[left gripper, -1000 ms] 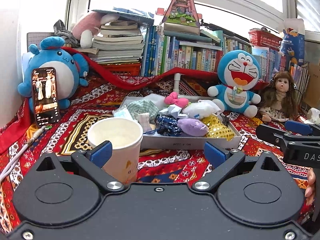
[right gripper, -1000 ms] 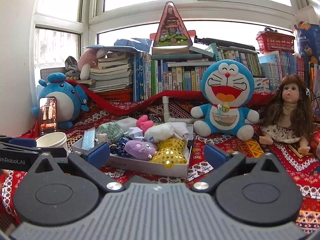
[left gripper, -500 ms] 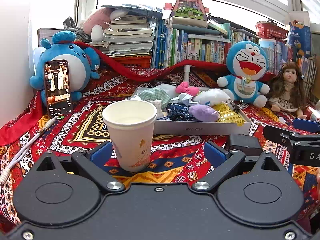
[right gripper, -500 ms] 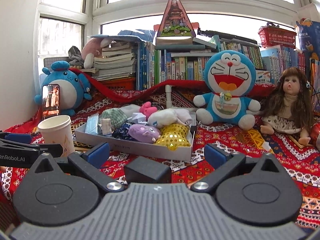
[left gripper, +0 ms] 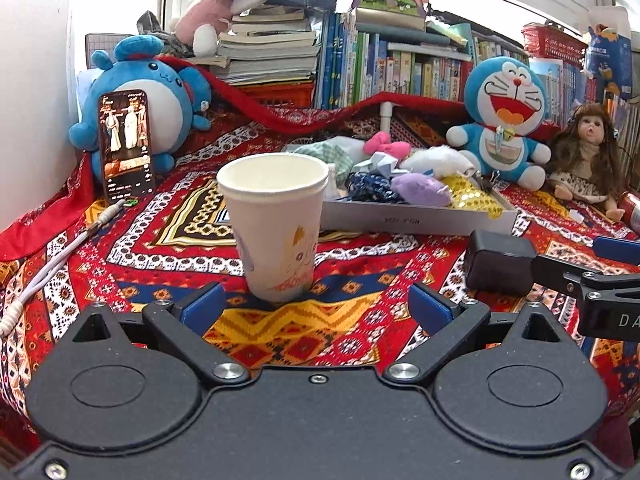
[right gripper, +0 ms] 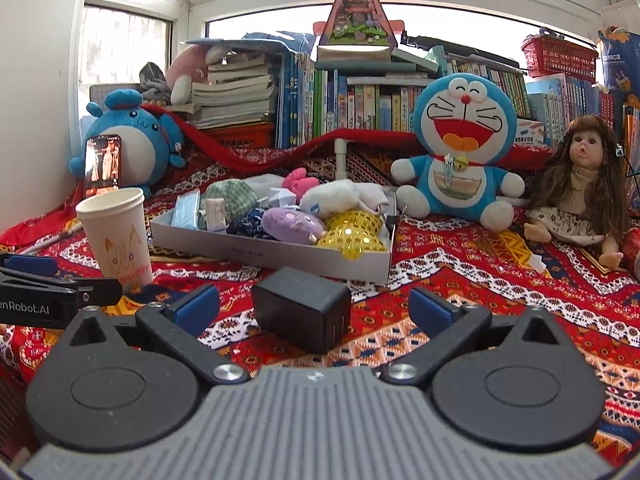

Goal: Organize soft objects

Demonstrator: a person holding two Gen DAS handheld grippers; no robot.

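Observation:
A shallow grey tray [right gripper: 280, 252] [left gripper: 420, 222] on the patterned cloth holds several soft things: a purple plush [right gripper: 290, 225], a gold sequin pouch [right gripper: 352, 234], a white fluffy piece [right gripper: 336, 198], a pink bow [right gripper: 298, 182] and a green checked cloth [right gripper: 232, 196]. My left gripper [left gripper: 316, 306] is open and empty, just short of a white paper cup [left gripper: 276, 220]. My right gripper [right gripper: 314, 306] is open and empty, with a black box [right gripper: 302, 312] lying between its fingers, untouched.
A Doraemon plush [right gripper: 460, 152], a doll [right gripper: 576, 188] and a blue plush [right gripper: 136, 140] with a phone [right gripper: 102, 164] leaning on it stand around the tray. Books line the back. A white cable [left gripper: 52, 256] lies at the left.
Both grippers have pulled back toward me and risen. The cup and tray look farther off, and the black box has come into view between the right fingers.

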